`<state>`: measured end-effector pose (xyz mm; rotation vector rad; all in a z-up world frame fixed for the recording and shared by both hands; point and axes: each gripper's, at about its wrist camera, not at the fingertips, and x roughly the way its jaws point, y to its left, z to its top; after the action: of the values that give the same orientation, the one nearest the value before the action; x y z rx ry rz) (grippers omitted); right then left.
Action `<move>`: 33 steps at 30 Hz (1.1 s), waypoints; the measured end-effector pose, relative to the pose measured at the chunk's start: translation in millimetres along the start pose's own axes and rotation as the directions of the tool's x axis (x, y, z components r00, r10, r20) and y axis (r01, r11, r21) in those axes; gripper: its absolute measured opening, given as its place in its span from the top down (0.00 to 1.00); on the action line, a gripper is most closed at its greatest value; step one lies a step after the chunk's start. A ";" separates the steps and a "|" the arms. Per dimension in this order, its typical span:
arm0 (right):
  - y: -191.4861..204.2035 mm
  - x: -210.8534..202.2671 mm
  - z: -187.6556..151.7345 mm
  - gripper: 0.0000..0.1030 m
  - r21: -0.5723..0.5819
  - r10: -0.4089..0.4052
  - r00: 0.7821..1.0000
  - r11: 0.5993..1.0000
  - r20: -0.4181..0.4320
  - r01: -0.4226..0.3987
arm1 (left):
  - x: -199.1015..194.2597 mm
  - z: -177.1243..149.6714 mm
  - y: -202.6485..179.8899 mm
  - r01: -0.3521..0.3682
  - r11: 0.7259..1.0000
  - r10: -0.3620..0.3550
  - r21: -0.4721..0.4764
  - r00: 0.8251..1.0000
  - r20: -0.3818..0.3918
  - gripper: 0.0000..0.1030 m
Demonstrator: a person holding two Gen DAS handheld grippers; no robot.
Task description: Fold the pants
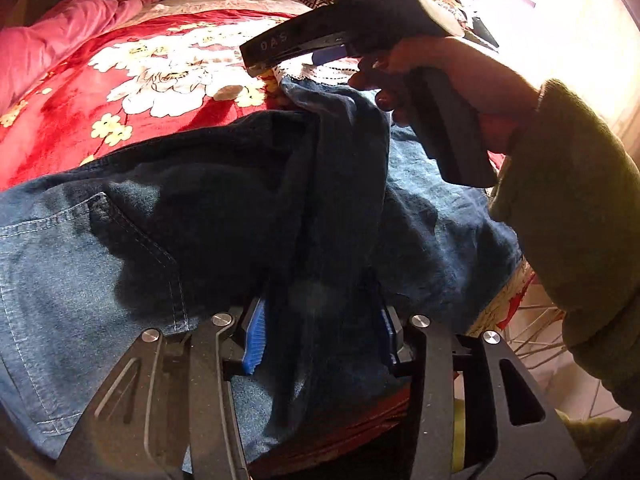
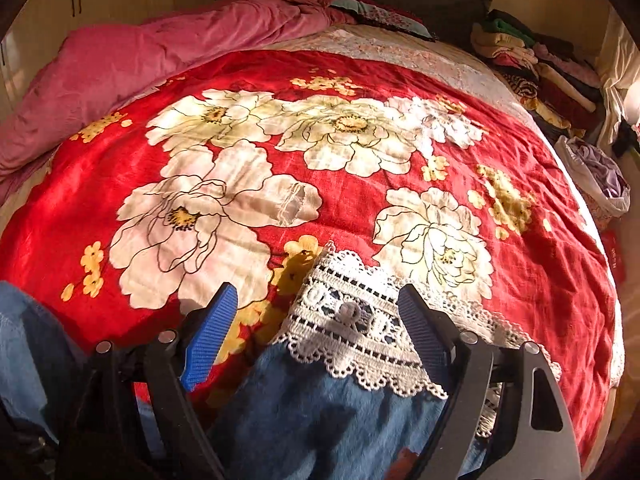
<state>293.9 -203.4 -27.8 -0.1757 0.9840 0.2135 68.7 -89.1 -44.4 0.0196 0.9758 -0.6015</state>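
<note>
Blue denim pants (image 1: pixel 80 260) lie spread over a red floral bedspread (image 1: pixel 120 80). My left gripper (image 1: pixel 320 336) is low over them, shut on a raised dark fold of the denim that fills the gap between its blue pads (image 1: pixel 254 336). One pant leg (image 2: pixel 320 412) ends in a white lace hem (image 2: pixel 360 328) that rests flat on the bedspread (image 2: pixel 360 208). My right gripper (image 2: pixel 318 334) stands open astride that hem, its pads clear of the lace. From the left wrist view, a hand in a green sleeve (image 1: pixel 580 200) holds the right gripper (image 1: pixel 264 68) over the hem.
A pink quilt (image 2: pixel 140 60) is bunched along the bed's far left. Stacked folded clothes (image 2: pixel 532 64) line the far right corner. A white bag of laundry (image 2: pixel 596 176) sits off the right edge. Pillows (image 2: pixel 380 16) lie at the head.
</note>
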 end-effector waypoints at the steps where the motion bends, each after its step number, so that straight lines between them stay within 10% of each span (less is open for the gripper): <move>1: -3.0 7.8 -1.5 0.64 -0.003 0.007 1.000 1.000 -0.018 -0.007 | -0.5 -0.6 0.1 -0.004 1.000 0.004 0.006 1.000 0.003 0.71; 4: -15.4 -2.9 -10.2 0.88 0.016 0.018 1.000 1.000 0.024 -0.018 | -2.5 -3.2 2.7 0.014 1.000 -0.014 0.001 1.000 0.019 0.71; 11: -62.0 -106.5 -54.0 0.89 0.154 0.083 0.974 0.981 0.213 -0.117 | -2.5 -0.4 2.5 0.019 1.000 -0.020 0.025 0.999 0.042 0.71; 16: -103.8 -169.1 -104.0 0.89 0.265 0.034 0.960 0.958 0.279 -0.111 | -3.3 0.8 -2.3 0.020 0.998 -0.022 0.060 0.999 0.038 1.00; 33: -115.5 -186.1 -269.3 0.82 0.470 0.193 0.975 0.854 0.109 -0.221 | -29.9 -27.4 -6.6 0.004 0.992 -0.007 0.123 1.000 0.022 1.00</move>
<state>7.3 -398.7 -12.0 0.3957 0.9692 0.1635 32.2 -72.9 -35.2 0.1190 0.9160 -0.6648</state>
